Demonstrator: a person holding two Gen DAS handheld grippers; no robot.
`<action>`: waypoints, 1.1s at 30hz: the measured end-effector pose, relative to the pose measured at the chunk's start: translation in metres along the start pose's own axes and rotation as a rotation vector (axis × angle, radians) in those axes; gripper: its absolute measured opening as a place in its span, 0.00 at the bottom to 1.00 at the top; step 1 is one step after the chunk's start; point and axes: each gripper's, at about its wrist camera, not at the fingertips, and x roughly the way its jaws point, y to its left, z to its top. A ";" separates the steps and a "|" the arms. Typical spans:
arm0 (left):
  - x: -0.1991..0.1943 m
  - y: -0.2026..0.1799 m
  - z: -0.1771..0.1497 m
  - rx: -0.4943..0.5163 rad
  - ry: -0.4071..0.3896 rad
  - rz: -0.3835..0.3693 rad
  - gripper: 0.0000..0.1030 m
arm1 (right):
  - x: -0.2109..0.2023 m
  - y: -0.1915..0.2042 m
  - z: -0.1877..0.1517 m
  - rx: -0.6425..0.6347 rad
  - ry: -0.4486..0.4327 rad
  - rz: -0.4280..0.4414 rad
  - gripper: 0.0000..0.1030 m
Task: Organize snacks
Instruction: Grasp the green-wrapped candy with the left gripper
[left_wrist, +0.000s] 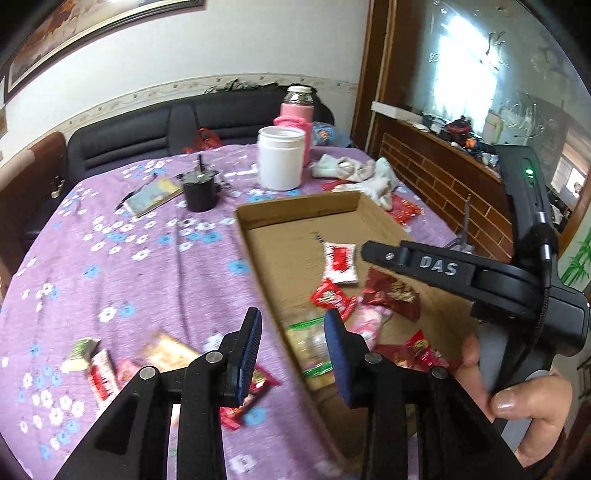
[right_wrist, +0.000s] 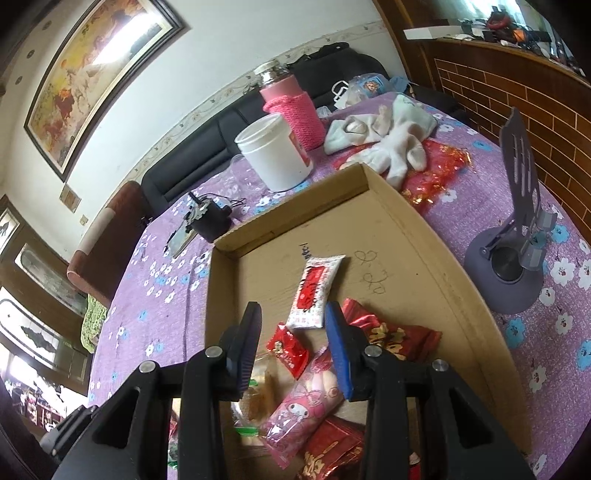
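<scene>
The left gripper (left_wrist: 292, 345) hangs over the near left wall of the cardboard tray (left_wrist: 258, 254), its blue-padded jaws parted with nothing between them. Below and left of it, outside the tray on the purple flowered tablecloth (left_wrist: 147, 266), lie a few loose snacks: a red-and-white packet (left_wrist: 101, 376), a tan wrapper (left_wrist: 168, 352) and a small red one (left_wrist: 260, 382) just under the left finger (this part is blurred).

The right gripper (right_wrist: 293, 343) is over the near end of the tray (right_wrist: 424, 229), its jaws likewise spread and empty. In the left wrist view its black body, held in a hand (left_wrist: 524, 402), reaches in from the right above the tray. Beneath the right gripper sit the gathered snacks: a pink cartoon-printed packet (right_wrist: 306, 402), a small red packet (right_wrist: 288, 349), a clear bag with a green strip (right_wrist: 251, 402), dark red foil packets (right_wrist: 399, 338) to the right, and a white packet with a red label (right_wrist: 314, 291) lying farther up the tray floor.

Beyond the tray stand a white tub (right_wrist: 273, 151), a flask in a pink knitted sleeve (right_wrist: 291, 107) and a small black pot (right_wrist: 208, 218). White gloves (right_wrist: 388, 136) lie on red wrapping near the far right corner, and a grey phone stand (right_wrist: 509, 258) is well to the right.
</scene>
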 end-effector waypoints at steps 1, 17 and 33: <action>-0.001 0.004 0.000 -0.001 0.004 0.010 0.35 | -0.001 0.003 -0.001 -0.010 -0.003 0.003 0.33; -0.005 0.208 -0.014 -0.280 0.136 0.318 0.37 | 0.004 0.055 -0.027 -0.179 0.019 0.061 0.34; 0.056 0.212 -0.030 -0.261 0.200 0.291 0.25 | 0.021 0.119 -0.076 -0.361 0.165 0.219 0.34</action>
